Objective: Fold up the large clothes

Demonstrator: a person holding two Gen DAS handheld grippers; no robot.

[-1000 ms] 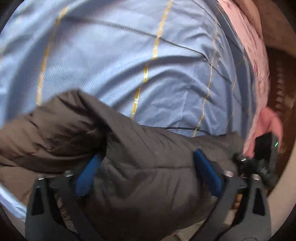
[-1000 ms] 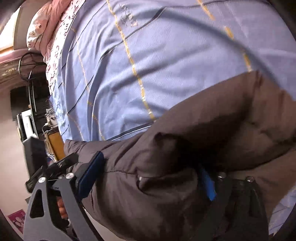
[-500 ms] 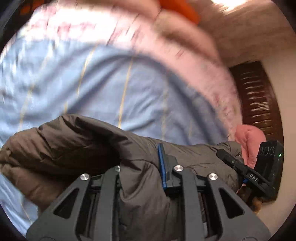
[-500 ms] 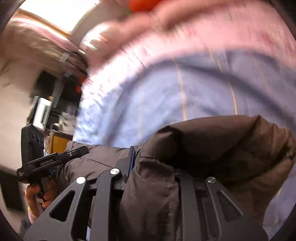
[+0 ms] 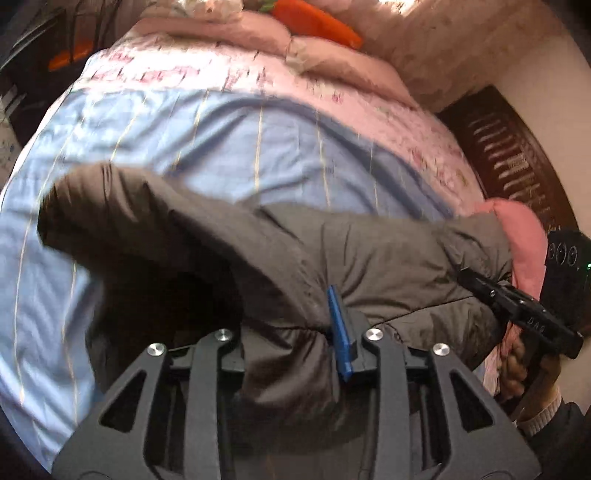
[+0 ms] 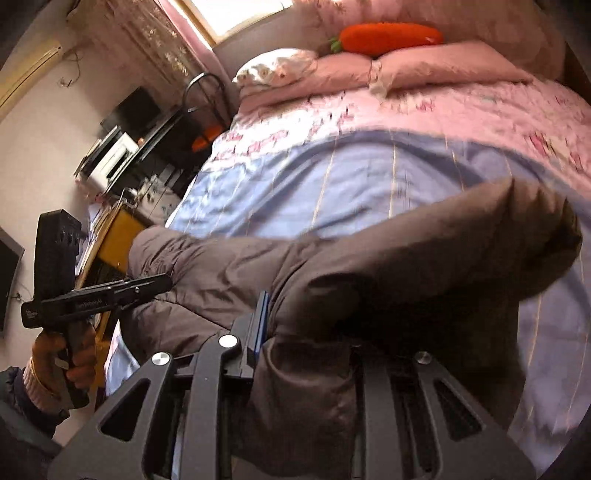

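Bed [image 6: 369, 177] with pink pillows [image 6: 443, 62] under a sunlit window [image 6: 240, 14].

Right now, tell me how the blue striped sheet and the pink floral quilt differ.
The blue striped sheet is blue with thin yellow lines; the pink floral quilt is pink with small flower prints. The sheet lies nearer, under the brown jacket; the quilt lies farther, by the pillows. Both cover the bed.

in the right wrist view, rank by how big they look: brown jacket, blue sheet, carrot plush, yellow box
1. brown jacket, though it sits nearest the camera, which inflates it
2. blue sheet, close behind it
3. carrot plush
4. yellow box, partly hidden, so its rank against the plush is unsure
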